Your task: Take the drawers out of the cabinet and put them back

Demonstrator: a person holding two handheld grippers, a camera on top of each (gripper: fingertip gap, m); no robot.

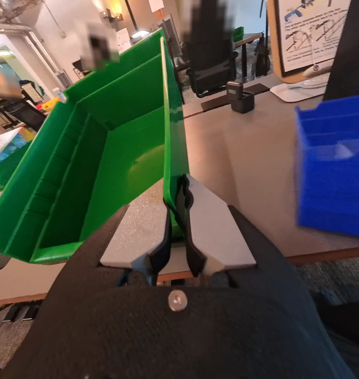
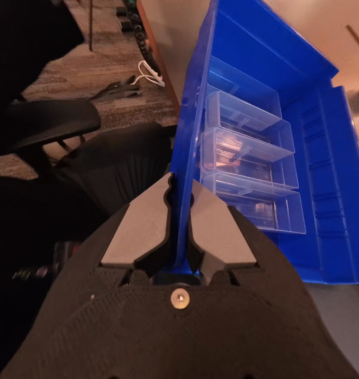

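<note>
Green plastic fills the left wrist view: the green drawer, an open-topped bin with nothing in it, hangs tilted over the grey table, pinched by one thin side wall. The left gripper has its fingers nearly together on that wall, one pad inside the drawer and one outside, close to a corner. The right gripper is closed the same way on the side wall of the blue drawer, which also looks lifted and tipped near the table's edge, with carpet and a black chair arm below it. No cabinet shows clearly in either view, so I cannot say how near either drawer is to its slot. The green one should be light and easy to swing. The blue one carries a row of clear plastic boxes standing on edge, so I would expect it to be heavier and to shift its load if tipped further. Both walls look stiff but smooth and thin, and a one-sided pinch lets the drawer pivot or slip. A hold lower on the wall or at the thicker rim near a corner, with the drawer kept level, seems safest, especially for the loaded blue one.
</note>
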